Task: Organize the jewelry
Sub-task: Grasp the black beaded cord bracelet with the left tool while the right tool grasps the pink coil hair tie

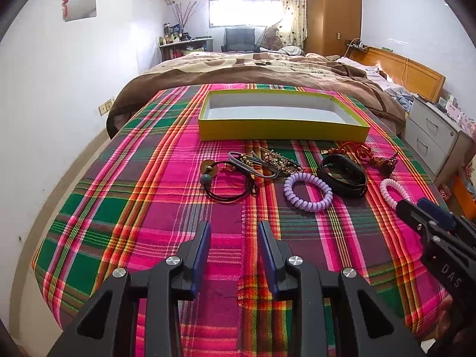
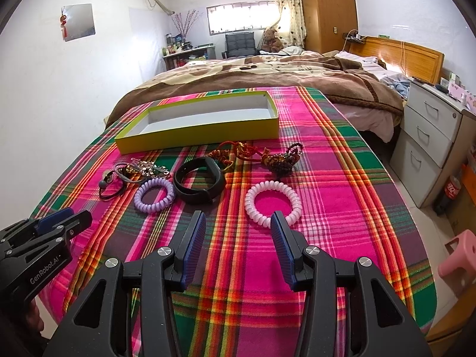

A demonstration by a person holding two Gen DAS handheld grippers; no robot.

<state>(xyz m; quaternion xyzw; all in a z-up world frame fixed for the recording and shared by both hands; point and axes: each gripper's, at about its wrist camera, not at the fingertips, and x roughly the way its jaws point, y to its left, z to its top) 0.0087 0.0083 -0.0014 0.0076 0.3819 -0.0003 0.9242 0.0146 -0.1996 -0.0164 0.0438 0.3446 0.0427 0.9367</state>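
A shallow yellow box (image 1: 282, 129) (image 2: 196, 136) lies empty on the plaid cloth. In front of it lie a black cord necklace (image 1: 229, 184), a beaded hair clip (image 1: 278, 160), a purple coil band (image 1: 308, 192) (image 2: 154, 195), a black wristband (image 1: 342, 174) (image 2: 199, 183), red-and-gold ornaments (image 2: 258, 154) and a pale pink coil band (image 2: 272, 202) (image 1: 392, 192). My left gripper (image 1: 235, 229) is open and empty, short of the necklace. My right gripper (image 2: 239, 217) is open, its right finger (image 2: 279, 226) at the pink band's near edge.
The plaid cloth (image 1: 134, 208) covers a table that ends at the left and near edges. A bed with a brown blanket (image 1: 253, 68) lies behind. Grey drawers (image 2: 428, 145) and a pink stool (image 2: 458, 258) stand to the right.
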